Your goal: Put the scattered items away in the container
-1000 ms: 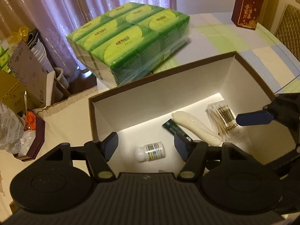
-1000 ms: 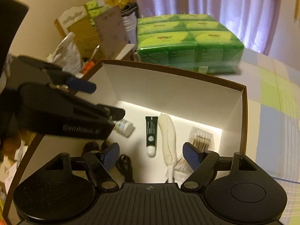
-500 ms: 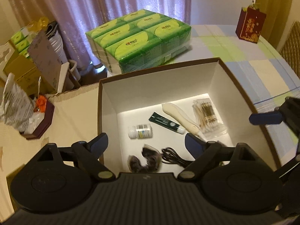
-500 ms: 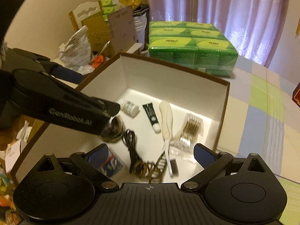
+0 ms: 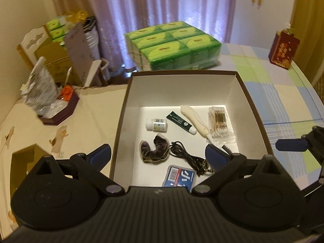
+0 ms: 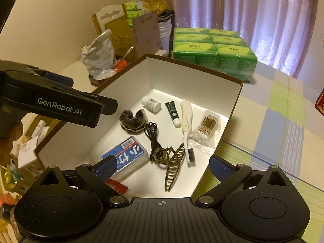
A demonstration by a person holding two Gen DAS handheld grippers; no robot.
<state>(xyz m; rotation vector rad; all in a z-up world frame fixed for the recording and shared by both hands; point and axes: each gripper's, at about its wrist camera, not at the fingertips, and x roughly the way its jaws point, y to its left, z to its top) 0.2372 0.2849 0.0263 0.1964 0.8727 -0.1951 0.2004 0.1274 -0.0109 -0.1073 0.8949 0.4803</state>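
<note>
The brown-rimmed white box (image 5: 182,73) holds a pill bottle (image 5: 156,124), a green tube (image 5: 181,122), a white brush (image 5: 195,121), a cotton swab pack (image 5: 219,121), a dark scrunchie (image 5: 155,149), a black cable (image 5: 186,156), a blue case (image 5: 179,177) and a leopard hair clip (image 6: 170,162). My left gripper (image 5: 158,157) hovers open and empty above the box's near edge. My right gripper (image 6: 162,168) is also open and empty, above the box's (image 6: 194,66) near right corner. In the right wrist view the left gripper (image 6: 58,101) reaches in from the left.
A wrapped green tissue pack (image 5: 174,46) stands just behind the box. A red gift bag (image 5: 283,48) sits at the far right on the checked cloth (image 5: 283,105). A dark tray with a plastic bag (image 5: 58,113) lies left of the box, with cardboard boxes and a chair behind it.
Both grippers have risen and drawn back from inside the box, so its whole floor shows. The left jaws have spread wider. The scrunchie now lies on the box floor.
</note>
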